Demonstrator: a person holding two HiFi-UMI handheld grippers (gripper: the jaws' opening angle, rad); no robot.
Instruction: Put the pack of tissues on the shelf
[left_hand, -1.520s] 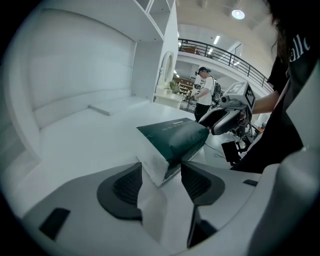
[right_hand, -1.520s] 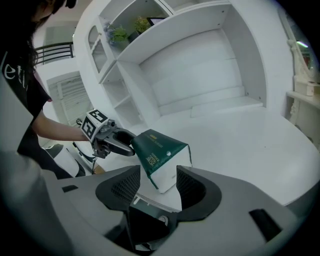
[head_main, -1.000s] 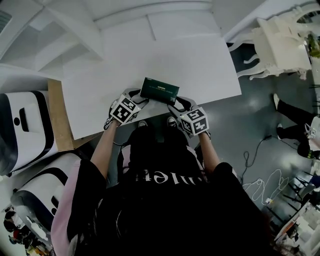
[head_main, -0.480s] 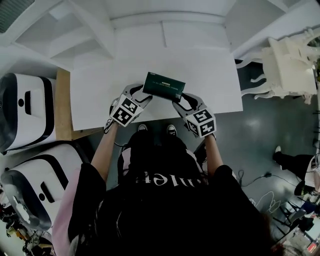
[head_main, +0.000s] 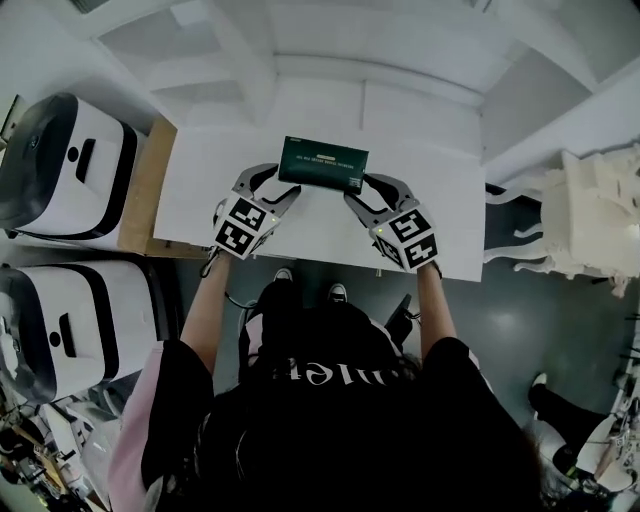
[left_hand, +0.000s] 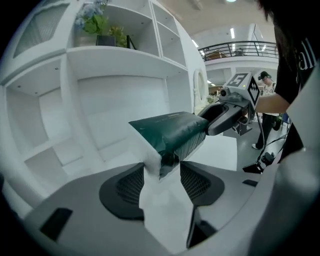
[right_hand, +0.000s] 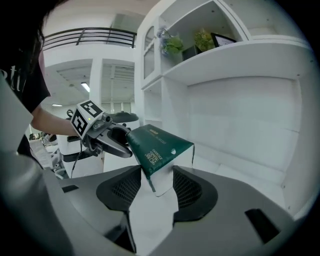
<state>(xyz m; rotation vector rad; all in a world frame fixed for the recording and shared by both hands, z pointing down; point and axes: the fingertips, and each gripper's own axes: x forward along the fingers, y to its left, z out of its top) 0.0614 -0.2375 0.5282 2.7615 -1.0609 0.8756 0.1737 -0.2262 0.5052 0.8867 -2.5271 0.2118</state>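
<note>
I hold the dark green pack of tissues (head_main: 323, 165) by its two ends, above the white table (head_main: 200, 170) and in front of the white shelf unit (head_main: 320, 65). My left gripper (head_main: 277, 185) is shut on its left end, my right gripper (head_main: 368, 192) on its right end. In the left gripper view the pack (left_hand: 170, 131) sits pinched in my left gripper (left_hand: 161, 172), with the right gripper (left_hand: 227, 112) at its far end. In the right gripper view the pack (right_hand: 159, 142) is clamped by my right gripper (right_hand: 156, 182); the left gripper (right_hand: 107, 135) holds the other end.
Open white shelves (left_hand: 115, 55) rise straight ahead, with potted plants (left_hand: 97, 22) on an upper level. Two white-and-black machines (head_main: 65, 160) stand at the left by a wooden board (head_main: 150, 180). A white ornate chair (head_main: 590, 210) stands at the right.
Both grippers and the pack have moved forward from the table's near edge toward the shelf unit. The pack stays held at both ends.
</note>
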